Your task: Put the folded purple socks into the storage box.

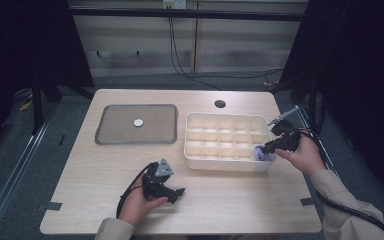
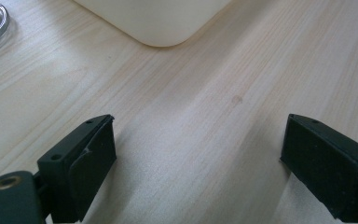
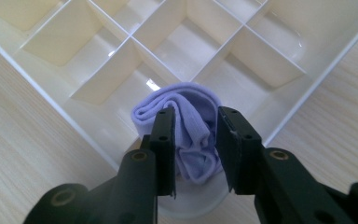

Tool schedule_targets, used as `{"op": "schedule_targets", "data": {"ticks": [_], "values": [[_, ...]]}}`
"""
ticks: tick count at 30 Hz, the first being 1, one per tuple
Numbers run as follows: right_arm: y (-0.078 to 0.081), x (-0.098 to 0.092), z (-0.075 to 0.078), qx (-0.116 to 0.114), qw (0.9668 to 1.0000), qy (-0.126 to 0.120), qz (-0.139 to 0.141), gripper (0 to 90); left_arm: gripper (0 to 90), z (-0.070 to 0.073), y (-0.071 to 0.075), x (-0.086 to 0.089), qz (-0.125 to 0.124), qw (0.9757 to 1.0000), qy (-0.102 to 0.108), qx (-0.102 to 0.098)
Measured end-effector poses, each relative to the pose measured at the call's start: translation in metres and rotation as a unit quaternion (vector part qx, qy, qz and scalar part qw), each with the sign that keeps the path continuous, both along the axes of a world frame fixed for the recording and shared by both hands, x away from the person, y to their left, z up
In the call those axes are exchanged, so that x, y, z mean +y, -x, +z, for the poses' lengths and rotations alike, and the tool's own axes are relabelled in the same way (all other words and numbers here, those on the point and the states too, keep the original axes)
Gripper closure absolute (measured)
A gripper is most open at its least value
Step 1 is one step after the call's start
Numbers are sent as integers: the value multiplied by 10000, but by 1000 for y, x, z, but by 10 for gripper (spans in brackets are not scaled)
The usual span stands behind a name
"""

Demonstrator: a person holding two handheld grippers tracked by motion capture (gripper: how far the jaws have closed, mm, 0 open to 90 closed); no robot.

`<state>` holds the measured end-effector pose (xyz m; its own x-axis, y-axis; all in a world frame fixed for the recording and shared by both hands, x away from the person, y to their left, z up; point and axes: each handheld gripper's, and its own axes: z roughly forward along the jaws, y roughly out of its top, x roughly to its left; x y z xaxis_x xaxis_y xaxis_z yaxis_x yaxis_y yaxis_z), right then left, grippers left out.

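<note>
Your right gripper (image 3: 195,140) has its jaws partly parted, straddling the rolled lilac sock (image 3: 184,126). The pads look just clear of the cloth rather than pinching it, so I judge the sock is let go, not carried. It lies straight ahead of and below the jaws, its roll running away from you between them, tucked in the corner cell of the cream divider box (image 3: 51,100) nearest that hand. The next move turns on this: lift straight out along the jaw line, or a pad may snag the fold. The sock is soft, ribbed and loosely bunched. Your left gripper (image 2: 196,154) is well apart, jaws wide over bare table (image 2: 186,79), holding nothing.
</note>
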<state>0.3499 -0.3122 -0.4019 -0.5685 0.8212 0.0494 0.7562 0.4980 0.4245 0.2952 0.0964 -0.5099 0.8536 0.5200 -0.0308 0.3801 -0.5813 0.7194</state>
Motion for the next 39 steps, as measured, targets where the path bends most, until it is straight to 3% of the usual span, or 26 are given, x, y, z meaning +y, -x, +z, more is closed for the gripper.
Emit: {"op": "schedule_targets", "data": {"ticks": [5,8,16,39], "values": [[3,0,4,-29,10000,-27,49,561,92,0,0,0,2,10000,-10,2],[6,2,5,-35,9998,65,180,525,92,0,0,0,-1,10000,-21,12],[14,9,7,17,9989,-28,457,435,92,0,0,0,1,10000,-19,13],[50,21,17,-130,9949,-111,995,356,92,1,0,1,-29,10000,-57,6]]}}
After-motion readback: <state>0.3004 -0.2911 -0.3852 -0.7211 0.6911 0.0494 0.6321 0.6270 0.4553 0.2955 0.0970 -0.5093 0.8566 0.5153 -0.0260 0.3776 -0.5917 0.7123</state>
